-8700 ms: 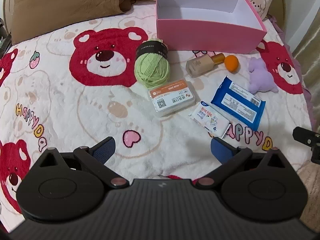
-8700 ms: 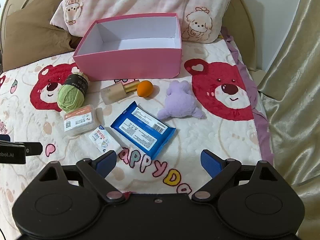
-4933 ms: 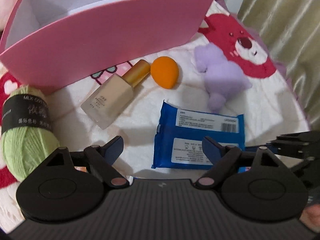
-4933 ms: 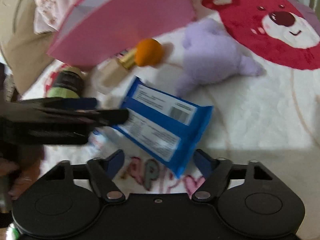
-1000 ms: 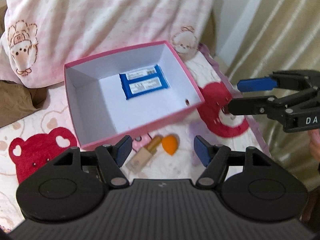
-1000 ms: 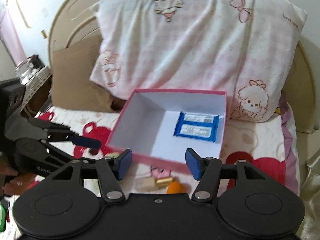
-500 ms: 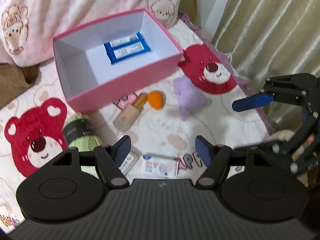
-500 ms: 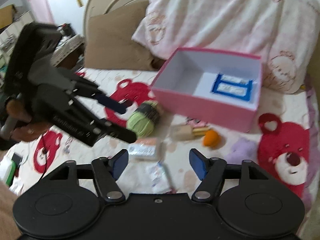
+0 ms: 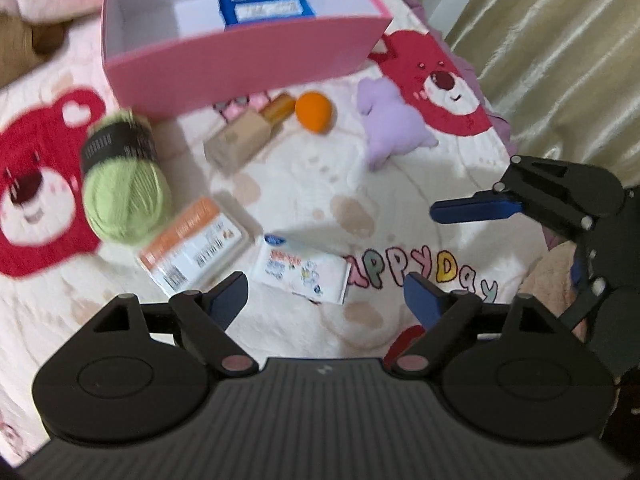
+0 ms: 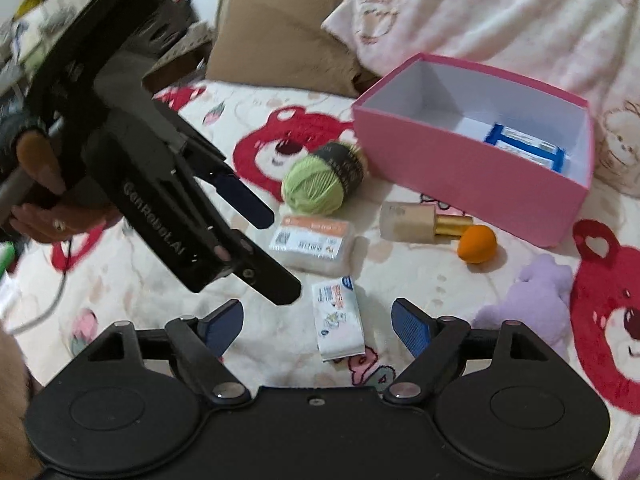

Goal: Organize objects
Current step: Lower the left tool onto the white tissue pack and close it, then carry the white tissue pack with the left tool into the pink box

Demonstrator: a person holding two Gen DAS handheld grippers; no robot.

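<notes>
The pink box [image 9: 256, 52] [image 10: 464, 168] stands on the bear blanket with the blue wipes pack [image 9: 264, 4] [image 10: 528, 146] inside. On the blanket lie a green yarn ball [image 9: 122, 188] [image 10: 320, 184], a foundation bottle [image 9: 244, 136] [image 10: 416, 220], an orange sponge [image 9: 314, 112] [image 10: 478, 244], a purple plush [image 9: 390, 120] [image 10: 528, 300], an orange-labelled pack [image 9: 192, 244] [image 10: 312, 240] and a white tissue pack [image 9: 304, 270] [image 10: 338, 320]. My left gripper [image 9: 326, 300] is open and empty above the tissue pack. My right gripper [image 10: 318, 320] is open and empty, also over the tissue pack.
A brown pillow [image 10: 280, 40] and a pink printed pillow [image 10: 500, 12] lie behind the box. Beige curtains [image 9: 560, 60] hang at the bed's right side. Clutter sits off the bed's left edge [image 10: 24, 32].
Both grippers have come down from above the box toward the blanket and now hover near the tissue pack. The objects on the blanket have not moved.
</notes>
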